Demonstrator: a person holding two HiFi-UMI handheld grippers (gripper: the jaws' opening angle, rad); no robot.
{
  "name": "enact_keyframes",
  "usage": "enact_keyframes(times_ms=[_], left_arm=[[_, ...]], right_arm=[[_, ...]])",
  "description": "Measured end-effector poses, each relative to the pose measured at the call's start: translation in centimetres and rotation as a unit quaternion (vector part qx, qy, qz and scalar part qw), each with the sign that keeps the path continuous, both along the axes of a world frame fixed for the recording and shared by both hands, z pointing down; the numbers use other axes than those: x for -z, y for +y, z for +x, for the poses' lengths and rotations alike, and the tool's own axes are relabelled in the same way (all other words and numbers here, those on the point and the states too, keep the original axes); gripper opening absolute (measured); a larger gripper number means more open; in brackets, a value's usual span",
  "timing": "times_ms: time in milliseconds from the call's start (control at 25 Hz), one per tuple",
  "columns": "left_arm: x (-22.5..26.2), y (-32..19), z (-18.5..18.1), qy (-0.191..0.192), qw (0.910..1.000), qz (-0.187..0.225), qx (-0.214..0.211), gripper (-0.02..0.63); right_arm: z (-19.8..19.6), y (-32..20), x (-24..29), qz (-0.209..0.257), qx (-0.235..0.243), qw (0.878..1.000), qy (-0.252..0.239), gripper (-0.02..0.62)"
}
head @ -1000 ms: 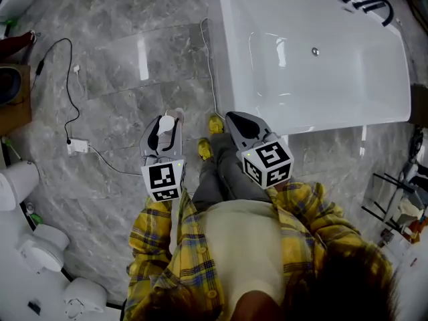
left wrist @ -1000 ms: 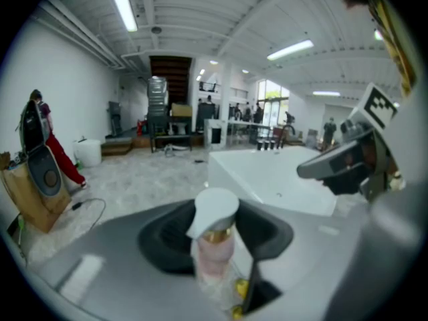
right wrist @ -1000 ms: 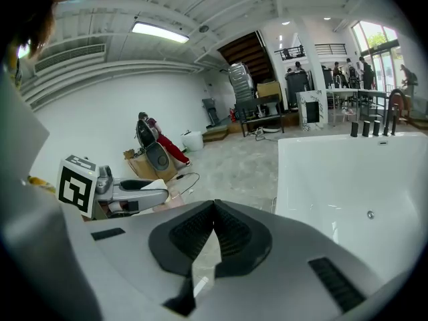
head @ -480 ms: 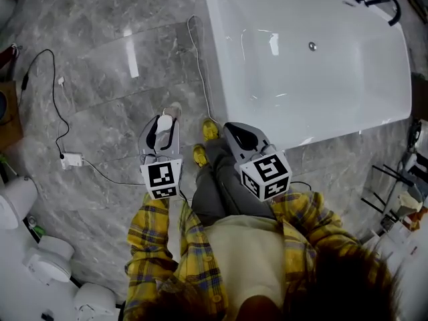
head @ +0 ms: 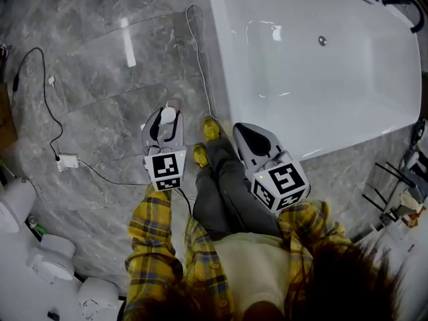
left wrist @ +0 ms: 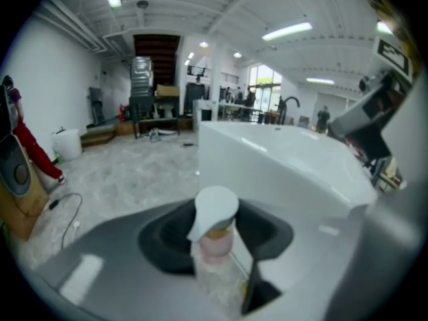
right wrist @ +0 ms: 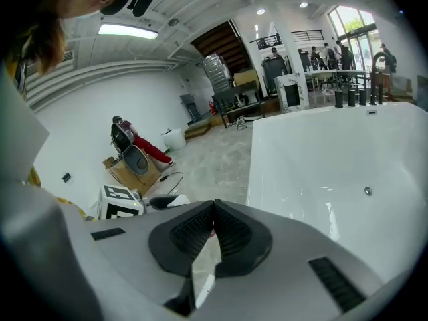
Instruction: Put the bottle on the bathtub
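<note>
A small clear bottle (left wrist: 214, 243) with a white pump cap and pinkish neck sits between the jaws of my left gripper (left wrist: 217, 246), which is shut on it. From the head view, the left gripper (head: 164, 124) hangs over the grey marble floor, left of the white bathtub (head: 321, 65), and the bottle's white cap (head: 168, 116) shows at its tip. My right gripper (head: 249, 139) hovers just short of the tub's near corner. Its jaws are closed together with nothing between them (right wrist: 212, 226). The tub (right wrist: 334, 159) fills the right of the right gripper view.
A black cable with a white adapter (head: 65, 159) trails on the floor at left. White toilets (head: 47, 259) stand at lower left. A black rack (head: 401, 186) stands at right. A black tap (head: 401, 5) sits on the tub's far end. My yellow shoes (head: 207, 136) are beside the tub.
The view has shifted toward the tub. Both grippers keep their hold and sit a little closer to the tub's near corner.
</note>
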State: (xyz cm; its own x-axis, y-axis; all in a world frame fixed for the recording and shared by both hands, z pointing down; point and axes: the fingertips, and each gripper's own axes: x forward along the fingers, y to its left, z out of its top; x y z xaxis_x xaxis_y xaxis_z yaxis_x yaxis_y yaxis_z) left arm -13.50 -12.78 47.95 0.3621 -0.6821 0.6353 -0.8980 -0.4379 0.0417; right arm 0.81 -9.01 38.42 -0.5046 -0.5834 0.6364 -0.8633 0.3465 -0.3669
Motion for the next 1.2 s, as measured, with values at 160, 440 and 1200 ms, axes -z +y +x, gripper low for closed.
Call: enact_keyframes(times_ms=[160,440,1200], left_arm=[[-3.3,-1.0,-0.2,-0.003,0.9999,-0.011,0.002,0.178],[-9.2,-2.8,-0.3,-0.017,0.9995,-0.026,0.007,0.178],[-16.4,-2.1,-2.3,-0.034,0.9980,-0.050,0.021,0.178]], right_arm=[[0.1,-1.0,-0.9,-0.001,-0.009,1.000,-0.007,0.014],[0.3,-2.2,-0.8,0.007,-0.005,1.000,-0.015,0.014],[-7.6,-2.7,-3.6,0.012,0.071,0.997,-0.039,0.014]])
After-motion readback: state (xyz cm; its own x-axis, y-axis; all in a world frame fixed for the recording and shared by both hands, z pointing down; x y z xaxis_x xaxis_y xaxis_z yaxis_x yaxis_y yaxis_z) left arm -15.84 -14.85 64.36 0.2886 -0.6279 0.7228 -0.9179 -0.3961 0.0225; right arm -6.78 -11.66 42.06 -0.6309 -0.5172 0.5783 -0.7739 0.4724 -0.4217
